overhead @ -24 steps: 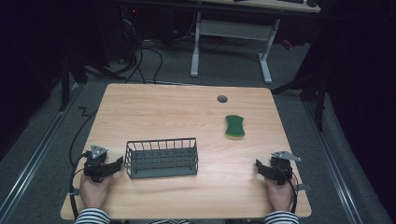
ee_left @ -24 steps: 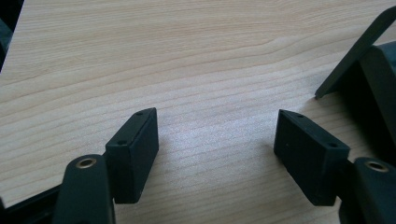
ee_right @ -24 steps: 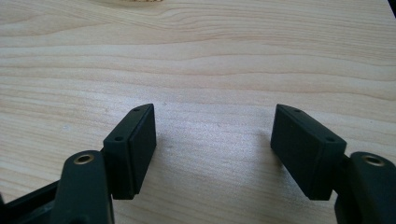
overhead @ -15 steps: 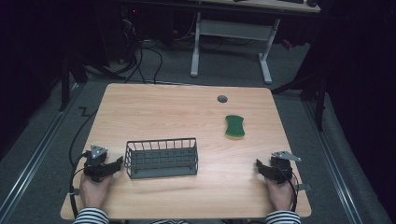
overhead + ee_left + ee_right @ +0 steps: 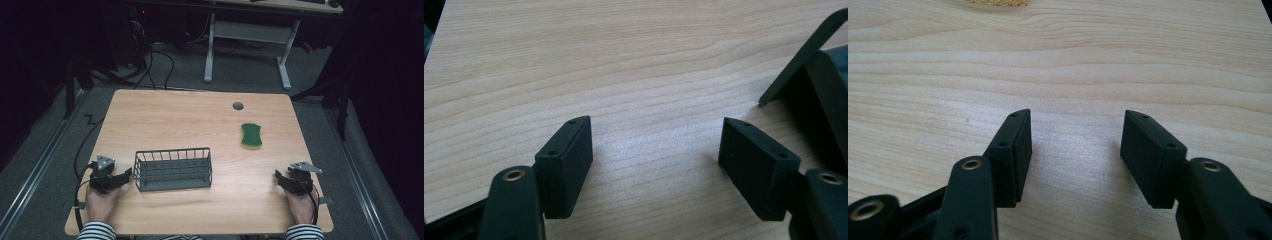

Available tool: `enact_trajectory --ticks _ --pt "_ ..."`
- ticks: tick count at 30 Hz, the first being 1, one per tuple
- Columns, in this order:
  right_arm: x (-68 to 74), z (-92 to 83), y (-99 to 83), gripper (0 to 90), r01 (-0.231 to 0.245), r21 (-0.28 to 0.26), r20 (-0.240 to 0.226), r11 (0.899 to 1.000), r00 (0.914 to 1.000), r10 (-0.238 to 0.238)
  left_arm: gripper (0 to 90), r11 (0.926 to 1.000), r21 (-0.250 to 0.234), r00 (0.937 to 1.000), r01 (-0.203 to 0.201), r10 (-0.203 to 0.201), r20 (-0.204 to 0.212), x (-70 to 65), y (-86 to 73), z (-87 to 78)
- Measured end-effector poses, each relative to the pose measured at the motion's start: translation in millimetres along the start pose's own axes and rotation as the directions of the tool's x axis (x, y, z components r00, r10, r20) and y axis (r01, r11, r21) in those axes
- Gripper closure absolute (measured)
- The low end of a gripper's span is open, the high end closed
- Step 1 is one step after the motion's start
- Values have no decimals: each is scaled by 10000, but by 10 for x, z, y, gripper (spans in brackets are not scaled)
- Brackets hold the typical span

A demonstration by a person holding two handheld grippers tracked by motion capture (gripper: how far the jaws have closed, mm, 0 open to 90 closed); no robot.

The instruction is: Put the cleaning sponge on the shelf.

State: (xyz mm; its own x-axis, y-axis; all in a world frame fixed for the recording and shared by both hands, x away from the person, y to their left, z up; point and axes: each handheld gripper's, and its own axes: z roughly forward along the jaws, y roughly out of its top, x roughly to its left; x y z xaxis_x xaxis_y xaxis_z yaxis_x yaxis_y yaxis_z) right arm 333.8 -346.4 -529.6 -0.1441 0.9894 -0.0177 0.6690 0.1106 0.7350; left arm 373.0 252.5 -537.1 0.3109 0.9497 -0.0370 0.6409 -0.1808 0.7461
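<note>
A dark wire basket (image 5: 173, 168) stands on the wooden table (image 5: 200, 120) toward the front left. Just left of it rests my left gripper (image 5: 125, 176), open, with bare wood between its jaws (image 5: 655, 150); a corner of the basket (image 5: 819, 65) shows at the right edge of the left gripper view. A green sponge (image 5: 251, 135) lies right of centre. My right gripper (image 5: 278, 177) sits near the front right corner, open over bare wood (image 5: 1075, 150), well in front of the sponge. A yellowish strip of the sponge (image 5: 997, 2) shows at the top edge of the right gripper view.
A small grey round cap (image 5: 238, 106) sits in the tabletop near the far edge. A second desk frame (image 5: 250, 35) stands on the floor beyond the table, with cables (image 5: 160, 60) trailing on the floor at the back left.
</note>
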Motion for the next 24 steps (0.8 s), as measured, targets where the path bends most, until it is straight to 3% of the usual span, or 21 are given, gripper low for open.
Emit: enact_trajectory --ticks 9,16,21,24 --pt "62 -49 28 500 83 -311 -452 9995 9989 -97 316 9999 -142 9998 83 -81 190 4 -12 -97" --pt "225 -99 86 519 440 -584 -1079 9973 9929 -501 341 9999 -152 9992 5 1 405 -19 -102 -274" --pt "359 -118 130 535 688 -703 -1508 9952 9854 -788 358 9999 -129 9987 -98 104 496 -45 -165 -405" --pt "490 -120 195 556 985 -842 -2067 9916 9717 -1141 372 9998 -167 9981 -144 153 600 -62 -192 -468"
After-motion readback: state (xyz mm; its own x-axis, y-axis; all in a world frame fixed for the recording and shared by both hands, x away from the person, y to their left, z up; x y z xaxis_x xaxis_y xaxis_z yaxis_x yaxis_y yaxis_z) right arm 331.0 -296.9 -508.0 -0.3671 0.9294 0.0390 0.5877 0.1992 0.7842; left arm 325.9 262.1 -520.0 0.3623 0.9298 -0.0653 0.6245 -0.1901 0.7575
